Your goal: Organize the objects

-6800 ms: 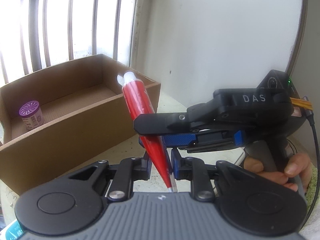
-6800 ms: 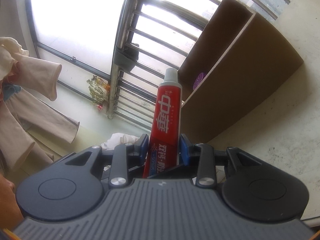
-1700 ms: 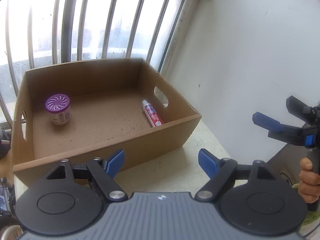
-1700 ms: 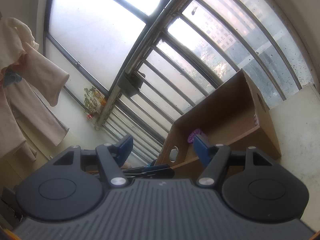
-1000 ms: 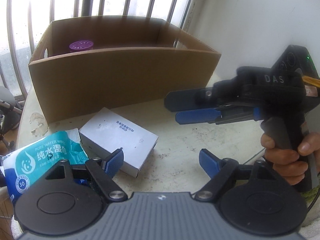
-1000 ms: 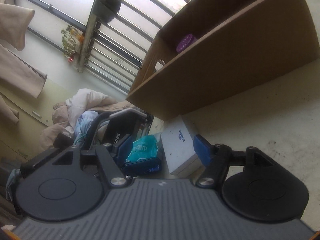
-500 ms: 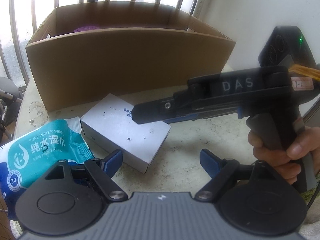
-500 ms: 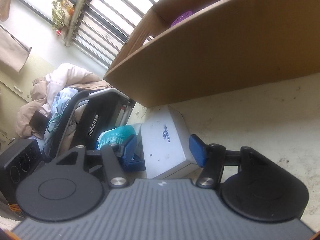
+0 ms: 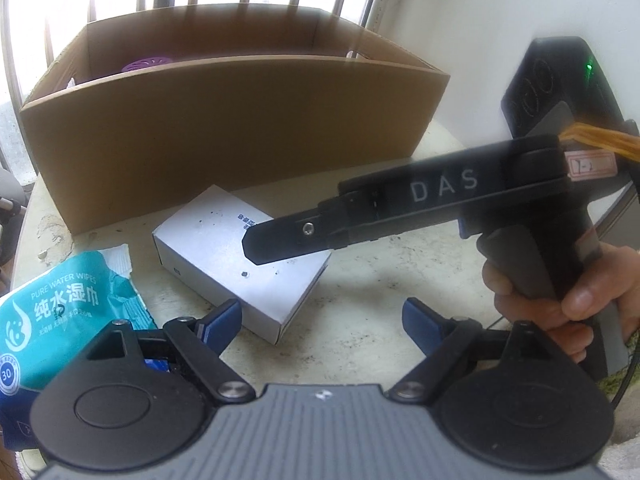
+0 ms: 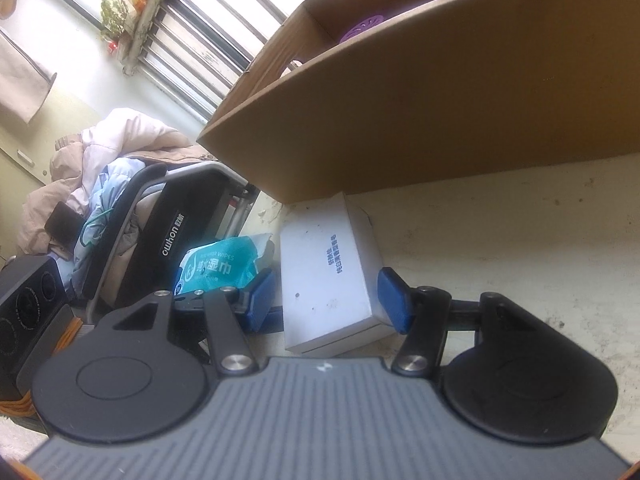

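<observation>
Right wrist view: right gripper straddling the near end of the white box, blue pads set against its two long sides. Looks clamped on it, though contact at the left-hand pad is hard to confirm.

Likely light and stiff: thin white card, smooth faces, liable to dent under a hard squeeze and to slip under a weak one. Best taken across the narrow width, low on the side walls, as here.

Lying flat on the tabletop, far end almost touching the front wall of the cardboard box. Teal wipes pack just beside it, toward the tabletop's left edge. Purple-lidded container already inside the cardboard box.

Left gripper hovering nearby, jaws opening, gripping nothing.
</observation>
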Available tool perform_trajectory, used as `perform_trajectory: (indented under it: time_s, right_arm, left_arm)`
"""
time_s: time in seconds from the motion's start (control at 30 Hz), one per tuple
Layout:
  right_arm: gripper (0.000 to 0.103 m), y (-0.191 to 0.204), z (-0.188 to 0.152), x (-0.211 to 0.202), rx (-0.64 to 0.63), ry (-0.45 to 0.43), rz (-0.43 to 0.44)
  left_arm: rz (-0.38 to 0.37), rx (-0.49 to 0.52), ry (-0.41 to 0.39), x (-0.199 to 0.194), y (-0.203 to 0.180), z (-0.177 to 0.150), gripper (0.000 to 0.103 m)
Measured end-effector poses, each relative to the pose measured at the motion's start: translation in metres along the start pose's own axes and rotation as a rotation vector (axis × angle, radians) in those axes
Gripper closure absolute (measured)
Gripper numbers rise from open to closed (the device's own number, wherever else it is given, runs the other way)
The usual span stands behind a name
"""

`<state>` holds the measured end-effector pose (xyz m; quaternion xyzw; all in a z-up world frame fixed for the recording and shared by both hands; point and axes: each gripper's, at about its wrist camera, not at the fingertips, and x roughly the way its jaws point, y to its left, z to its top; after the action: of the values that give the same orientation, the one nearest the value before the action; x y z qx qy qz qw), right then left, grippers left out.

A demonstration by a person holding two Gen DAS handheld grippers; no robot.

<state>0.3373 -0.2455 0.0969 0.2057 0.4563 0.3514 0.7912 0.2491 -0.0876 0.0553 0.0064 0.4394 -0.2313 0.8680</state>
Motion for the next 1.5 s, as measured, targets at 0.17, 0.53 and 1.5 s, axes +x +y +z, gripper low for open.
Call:
perform_trajectory:
  time_s: [0.17,0.53,1.5]
  right_arm:
    - [0.045,-0.009,-0.001,-0.012,0.004,-0.015,-0.015]
    - [0.045,-0.042,-0.003,-0.046,0.048,-0.083,-0.070]
    - [0.044,-0.082,-0.036,-0.080,0.355,-0.202,0.078]
  left_arm:
    - [-0.023,0.036,0.014,0.004,-0.016,-0.002,0.015]
    - [-0.133,0.096,0.044,0.019,-0.048,0.005,0.015]
    - [-0.016,0.027,-0.101,0.007,0.008,0.050,0.016]
